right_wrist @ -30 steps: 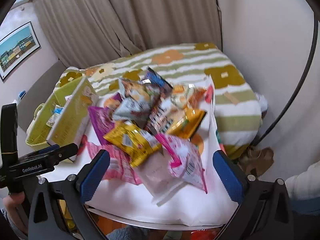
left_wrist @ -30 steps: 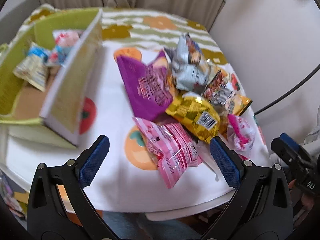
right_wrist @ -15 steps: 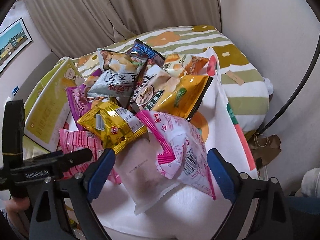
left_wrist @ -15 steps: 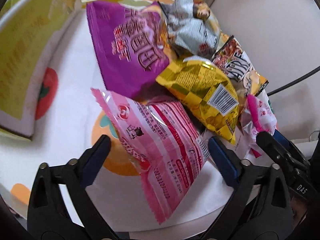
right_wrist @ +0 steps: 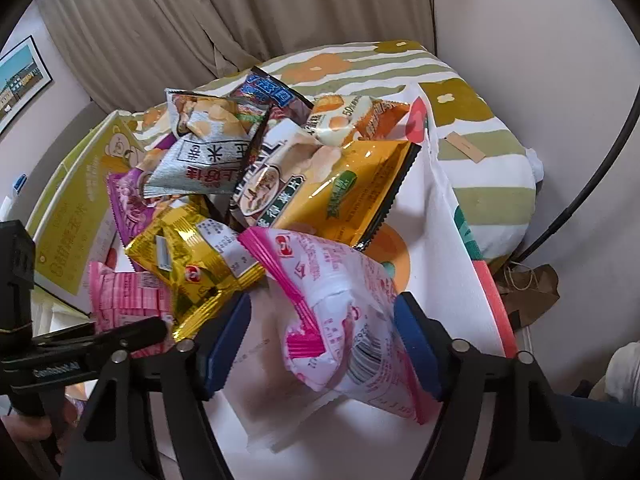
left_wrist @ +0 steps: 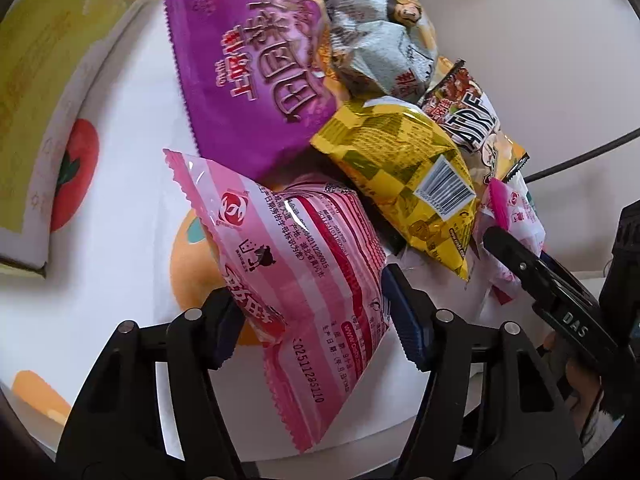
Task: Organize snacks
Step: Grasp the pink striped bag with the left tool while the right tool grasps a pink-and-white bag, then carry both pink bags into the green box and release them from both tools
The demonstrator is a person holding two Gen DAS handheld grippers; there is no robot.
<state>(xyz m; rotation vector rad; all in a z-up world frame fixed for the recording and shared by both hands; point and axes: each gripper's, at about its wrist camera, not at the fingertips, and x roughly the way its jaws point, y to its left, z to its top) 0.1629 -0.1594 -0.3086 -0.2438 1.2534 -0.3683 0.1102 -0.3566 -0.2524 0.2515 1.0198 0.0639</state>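
Left tongs (left_wrist: 310,320) clamped on a pink striped packet (left_wrist: 296,264); right tongs (right_wrist: 320,346) clamped on a pink-and-white packet (right_wrist: 340,312), both at the near edge of the snack heap (right_wrist: 260,168). Lower packets largely buried. Fruit-print cloth on the worktop (right_wrist: 444,240); green box (left_wrist: 36,92) cut off at left; curtains (right_wrist: 240,12) behind.

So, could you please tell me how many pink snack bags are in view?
2: a striped bag in the left claw, and a pink-and-white bag in the right claw. The pile may hide others.
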